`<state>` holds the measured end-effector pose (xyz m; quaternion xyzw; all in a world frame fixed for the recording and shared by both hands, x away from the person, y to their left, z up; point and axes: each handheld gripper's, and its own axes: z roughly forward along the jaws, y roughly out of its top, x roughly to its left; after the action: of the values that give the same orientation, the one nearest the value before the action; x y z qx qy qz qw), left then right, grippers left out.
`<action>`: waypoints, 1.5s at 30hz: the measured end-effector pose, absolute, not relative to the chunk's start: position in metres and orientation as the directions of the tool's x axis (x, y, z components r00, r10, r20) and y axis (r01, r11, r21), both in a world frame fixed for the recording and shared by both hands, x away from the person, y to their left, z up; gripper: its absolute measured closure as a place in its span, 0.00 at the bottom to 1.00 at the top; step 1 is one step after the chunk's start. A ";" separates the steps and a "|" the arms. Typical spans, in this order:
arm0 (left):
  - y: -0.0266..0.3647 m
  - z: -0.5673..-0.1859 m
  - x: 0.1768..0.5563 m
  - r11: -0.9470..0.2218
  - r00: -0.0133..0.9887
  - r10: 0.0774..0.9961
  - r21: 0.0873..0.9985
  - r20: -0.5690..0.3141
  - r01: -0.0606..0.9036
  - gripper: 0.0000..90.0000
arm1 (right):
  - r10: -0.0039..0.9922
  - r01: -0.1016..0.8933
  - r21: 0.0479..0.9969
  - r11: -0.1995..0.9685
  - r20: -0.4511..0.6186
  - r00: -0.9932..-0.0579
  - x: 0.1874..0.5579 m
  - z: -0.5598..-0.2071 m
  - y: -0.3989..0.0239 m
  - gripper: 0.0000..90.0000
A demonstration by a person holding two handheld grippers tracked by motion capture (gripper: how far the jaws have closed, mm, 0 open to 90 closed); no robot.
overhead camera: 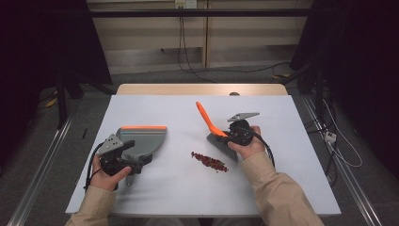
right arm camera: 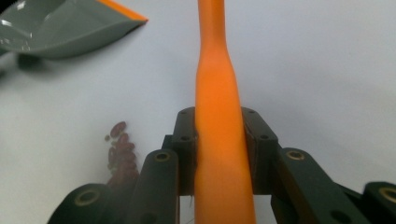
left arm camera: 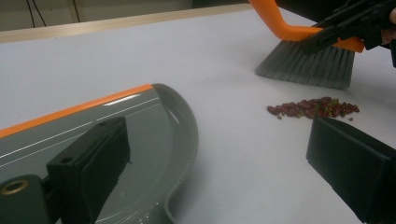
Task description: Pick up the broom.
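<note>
On the left we see our left gripper by the dustpan's back end, its black jaws wide apart. The dustpan is smooth, shiny grey plastic with an orange lip, lying flat on the white table. In the middle sits a small pile of dark red beans. On the right, our right gripper squeezes the brush's curved orange handle; its soft grey bristles stand just beside the beans, partly hidden.

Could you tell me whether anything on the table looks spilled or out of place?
Yes: a small heap of dark red bits lies loose on the white table, between the dustpan and the brush. Nothing else stands out.
</note>
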<state>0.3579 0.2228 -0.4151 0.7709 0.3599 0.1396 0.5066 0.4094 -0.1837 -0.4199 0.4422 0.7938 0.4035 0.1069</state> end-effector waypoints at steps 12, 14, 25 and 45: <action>0.223 -0.414 0.357 -0.228 0.701 0.699 0.884 -0.143 0.408 0.07 | 0.777 0.605 0.791 0.088 0.325 -0.538 0.396 -0.396 -0.154 0.79; 0.223 -0.414 0.357 -0.227 0.700 0.700 0.884 -0.144 0.409 0.07 | 0.768 0.602 0.795 0.077 0.337 -0.544 0.395 -0.394 -0.145 0.79; 0.223 -0.414 0.357 -0.228 0.699 0.702 0.885 -0.138 0.405 0.06 | 0.739 0.662 0.749 0.018 0.436 -0.513 0.398 -0.415 -0.094 0.79; 0.223 -0.413 0.356 -0.233 0.702 0.700 0.886 -0.133 0.401 0.06 | 0.840 0.733 0.678 -0.055 0.429 -0.334 0.391 -0.436 -0.106 0.79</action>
<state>0.3564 0.2229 -0.4135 0.7712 0.3569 0.1478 0.5060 0.3911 -0.1062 -0.4358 0.5741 0.6848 0.4448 0.0600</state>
